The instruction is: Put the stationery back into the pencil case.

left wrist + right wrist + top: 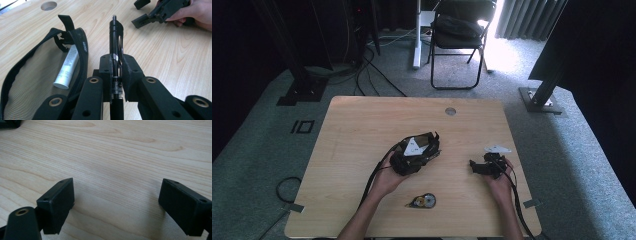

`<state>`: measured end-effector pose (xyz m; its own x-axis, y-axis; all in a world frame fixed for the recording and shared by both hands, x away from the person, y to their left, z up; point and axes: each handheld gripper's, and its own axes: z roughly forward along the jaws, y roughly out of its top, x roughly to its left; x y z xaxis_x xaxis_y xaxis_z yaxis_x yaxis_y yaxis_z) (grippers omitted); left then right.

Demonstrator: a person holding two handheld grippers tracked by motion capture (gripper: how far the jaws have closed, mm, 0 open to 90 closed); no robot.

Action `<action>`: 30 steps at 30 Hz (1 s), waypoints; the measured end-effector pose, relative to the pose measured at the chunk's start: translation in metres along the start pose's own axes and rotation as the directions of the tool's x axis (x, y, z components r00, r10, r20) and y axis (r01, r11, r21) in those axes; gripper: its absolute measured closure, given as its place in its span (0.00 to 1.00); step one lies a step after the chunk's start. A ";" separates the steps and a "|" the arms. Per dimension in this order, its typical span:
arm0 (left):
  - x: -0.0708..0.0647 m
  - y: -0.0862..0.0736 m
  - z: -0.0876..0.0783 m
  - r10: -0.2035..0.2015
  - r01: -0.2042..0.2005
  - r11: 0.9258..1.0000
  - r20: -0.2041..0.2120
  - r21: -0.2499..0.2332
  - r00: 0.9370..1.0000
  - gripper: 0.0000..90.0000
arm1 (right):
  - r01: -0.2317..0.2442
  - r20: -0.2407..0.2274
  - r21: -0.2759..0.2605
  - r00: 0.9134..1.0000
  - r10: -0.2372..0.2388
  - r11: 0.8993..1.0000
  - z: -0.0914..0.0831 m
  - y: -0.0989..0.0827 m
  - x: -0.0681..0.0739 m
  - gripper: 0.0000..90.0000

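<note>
My left gripper is shut on a glossy black pen, which sticks out forward past the jaws, just above the table. To its left lies an open black mesh pouch with a white tube inside. In the high view the left gripper is at the table's middle, beside the pouch. My right gripper rests low at the right, jaws pointing left. In its own view the right gripper stands open over bare wood, nothing between its jaws.
A small correction-tape dispenser lies near the front edge of the wooden table. A round cable hole sits at the back. A folding chair and stand bases are on the carpet beyond.
</note>
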<state>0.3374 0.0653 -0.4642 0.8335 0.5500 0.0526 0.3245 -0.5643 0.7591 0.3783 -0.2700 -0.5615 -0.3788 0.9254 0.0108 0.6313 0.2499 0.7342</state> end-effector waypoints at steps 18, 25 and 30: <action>0.007 0.000 -0.007 -0.011 0.011 1.000 -0.014 -0.015 1.000 0.88 | 0.000 0.000 0.000 1.000 0.000 1.000 0.000 0.000 0.000 0.15; 0.010 0.001 -0.009 -0.018 0.017 1.000 -0.020 -0.024 1.000 0.88 | 0.000 0.000 0.000 1.000 0.000 1.000 0.000 0.000 0.000 0.15; 0.012 0.001 -0.011 -0.020 0.019 1.000 -0.026 -0.023 0.999 0.88 | 0.000 0.000 0.000 1.000 0.000 1.000 0.000 0.000 0.000 0.15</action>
<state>0.3429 0.0786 -0.4558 0.8150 0.5770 0.0543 0.3301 -0.5392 0.7748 0.3783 -0.2700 -0.5615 -0.3787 0.9255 0.0104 0.6312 0.2500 0.7342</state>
